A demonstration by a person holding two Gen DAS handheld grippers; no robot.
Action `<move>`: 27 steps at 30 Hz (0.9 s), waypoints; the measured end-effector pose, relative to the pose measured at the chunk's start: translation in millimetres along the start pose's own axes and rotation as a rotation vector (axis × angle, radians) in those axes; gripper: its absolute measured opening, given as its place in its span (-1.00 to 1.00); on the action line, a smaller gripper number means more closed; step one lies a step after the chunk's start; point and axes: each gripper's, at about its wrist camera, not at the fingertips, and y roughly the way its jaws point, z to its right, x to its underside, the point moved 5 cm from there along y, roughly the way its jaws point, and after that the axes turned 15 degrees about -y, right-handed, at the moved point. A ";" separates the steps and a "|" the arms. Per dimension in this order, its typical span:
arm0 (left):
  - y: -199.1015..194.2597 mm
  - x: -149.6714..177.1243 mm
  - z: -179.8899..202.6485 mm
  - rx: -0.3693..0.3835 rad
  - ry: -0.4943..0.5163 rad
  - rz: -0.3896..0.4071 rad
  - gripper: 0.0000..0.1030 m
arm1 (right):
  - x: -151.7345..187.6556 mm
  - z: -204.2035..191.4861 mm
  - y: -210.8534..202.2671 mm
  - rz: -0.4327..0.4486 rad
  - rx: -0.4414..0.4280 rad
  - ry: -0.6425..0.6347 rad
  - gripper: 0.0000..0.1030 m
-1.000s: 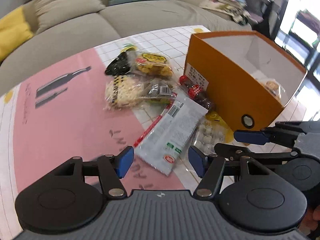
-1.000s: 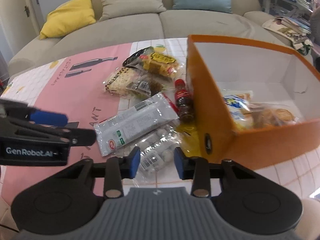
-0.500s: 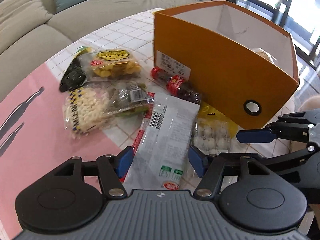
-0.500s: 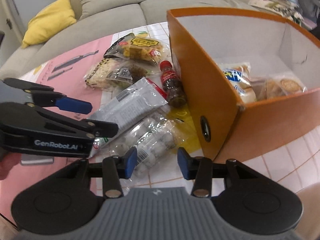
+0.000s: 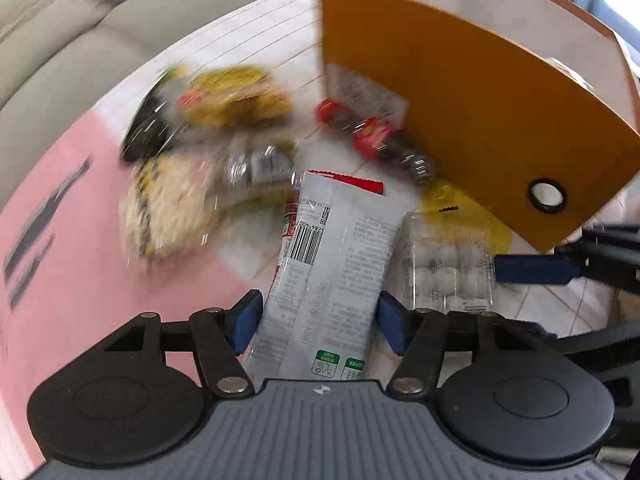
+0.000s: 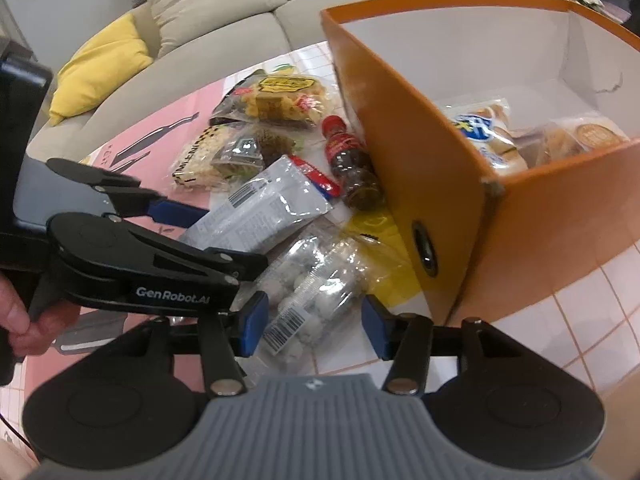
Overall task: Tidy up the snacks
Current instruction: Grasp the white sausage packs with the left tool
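Meanwhile, the left gripper [image 5: 318, 322] closes its jaws around a long silvery-white foil snack packet [image 5: 332, 256], not yet visibly pinched, while the right gripper [image 6: 312, 324] opens over a clear plastic pack of white candies [image 6: 316, 284] lying at nine o'clock of the orange cardboard box [image 6: 404, 152].

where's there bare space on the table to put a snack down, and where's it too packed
Free: the pink mat left of the snack pile, and the white tiles at the orange box's near corner. Crowded: the strip along the box's side, where the cola bottle, grey packet and clear candy bag overlap.
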 end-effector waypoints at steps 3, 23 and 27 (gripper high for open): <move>-8.4 15.2 -10.7 -0.042 -0.144 0.001 0.28 | -1.4 -7.3 0.7 0.005 -0.037 -0.038 -0.31; -75.7 99.1 -54.3 -0.151 -0.768 0.199 0.18 | 1.0 -21.5 -20.8 0.006 -0.016 -0.196 -0.31; -79.1 104.8 -70.2 -0.190 -0.817 0.197 0.17 | -7.6 -33.9 -16.1 0.027 -0.012 -0.173 0.53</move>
